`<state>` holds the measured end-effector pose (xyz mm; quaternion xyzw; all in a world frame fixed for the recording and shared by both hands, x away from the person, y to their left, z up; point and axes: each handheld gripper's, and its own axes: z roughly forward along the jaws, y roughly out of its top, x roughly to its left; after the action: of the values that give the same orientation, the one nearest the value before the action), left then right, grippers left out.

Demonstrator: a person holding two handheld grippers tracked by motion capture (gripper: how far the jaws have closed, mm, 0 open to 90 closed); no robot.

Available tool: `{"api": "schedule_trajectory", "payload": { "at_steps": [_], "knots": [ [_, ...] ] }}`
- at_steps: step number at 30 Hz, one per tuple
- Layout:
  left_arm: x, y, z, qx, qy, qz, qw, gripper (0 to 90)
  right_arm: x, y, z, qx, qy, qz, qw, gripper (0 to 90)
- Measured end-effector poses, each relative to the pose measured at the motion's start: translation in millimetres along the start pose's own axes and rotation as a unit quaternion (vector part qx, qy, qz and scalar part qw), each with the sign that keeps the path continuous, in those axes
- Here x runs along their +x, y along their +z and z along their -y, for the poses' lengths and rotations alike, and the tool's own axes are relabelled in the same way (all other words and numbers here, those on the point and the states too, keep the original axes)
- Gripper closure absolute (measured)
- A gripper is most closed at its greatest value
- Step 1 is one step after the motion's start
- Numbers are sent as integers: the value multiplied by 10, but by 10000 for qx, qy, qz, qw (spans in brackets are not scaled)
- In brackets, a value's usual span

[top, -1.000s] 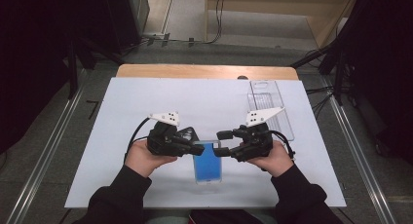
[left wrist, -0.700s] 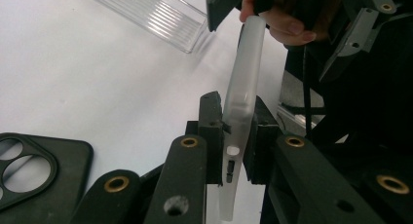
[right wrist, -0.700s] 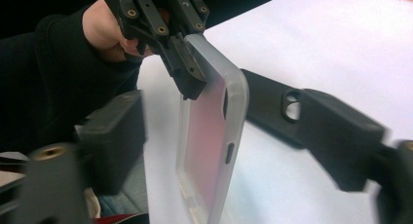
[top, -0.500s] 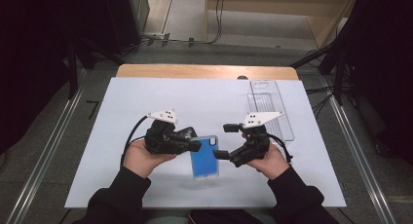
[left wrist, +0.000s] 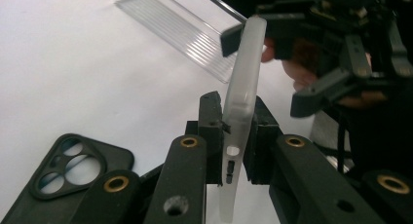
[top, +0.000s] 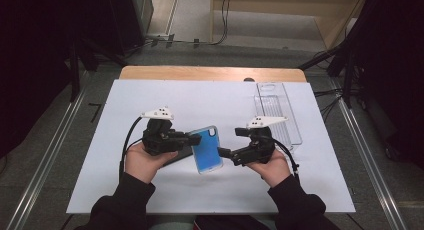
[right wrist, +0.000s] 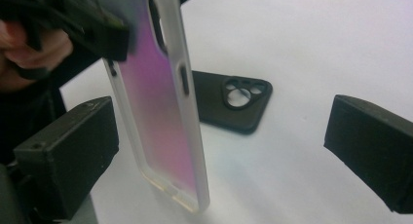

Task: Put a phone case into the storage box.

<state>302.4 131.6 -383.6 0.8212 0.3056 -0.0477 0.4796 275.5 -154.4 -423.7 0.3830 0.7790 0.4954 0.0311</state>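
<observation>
Two phone cases: one blue case (top: 207, 149) clamped in the left gripper (top: 192, 138), long axis running away from the person; one black case (right wrist: 233, 101) lies flat. The right gripper (top: 226, 142) has just been opening, jaws apart.

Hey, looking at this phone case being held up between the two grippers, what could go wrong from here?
1. The left gripper alone clamps the translucent case by one thin edge; it may twist or slip out.
2. The right gripper has just been opening and its pads stand off the case, so it gives no support if the case drops.
3. A dropped case could land on the black case lying below.
</observation>
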Motion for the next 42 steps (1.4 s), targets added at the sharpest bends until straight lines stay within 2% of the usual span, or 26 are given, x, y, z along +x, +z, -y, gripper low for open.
{"api": "schedule_trajectory", "payload": {
  "at_steps": [3, 5, 10, 13, 14, 21, 27, 29, 34, 42],
  "knots": [
    [22, -3, 7, 2, -156, -157, 9998, 804, 13, 17, 11, -26, -9, -20, 10000, 0],
    [43, 0, 13, 8, -265, -242, 9994, 804, 37, 37, 15, -36, 25, 62, 10000, 0],
    [50, 1, 16, -72, -340, -274, 9990, 804, 123, 90, 25, -101, -15, 345, 9994, 0],
    [40, 11, 15, -65, -383, -420, 9984, 804, 172, 128, 39, -176, 10, 411, 9990, 0],
    [38, 16, 15, -38, -407, -480, 9980, 804, 209, 155, 46, -199, -1, 501, 9985, 0],
    [42, 59, 23, 23, -578, -691, 9959, 804, 312, 228, 72, -241, -58, 749, 9969, 0],
    [14, 90, 23, 58, -605, -779, 9951, 804, 387, 330, 88, -203, -20, 944, 9953, 0],
    [-5, 100, 24, 60, -594, -791, 9951, 804, 392, 341, 87, -218, -26, 938, 9954, 0],
    [-27, 122, 25, 43, -645, -757, 9950, 804, 418, 368, 83, -271, 9, 1107, 9935, 0],
    [-76, 184, 33, 101, -583, -734, 9955, 803, 469, 422, 87, -283, -45, 1129, 9932, 0]
  ]
}}
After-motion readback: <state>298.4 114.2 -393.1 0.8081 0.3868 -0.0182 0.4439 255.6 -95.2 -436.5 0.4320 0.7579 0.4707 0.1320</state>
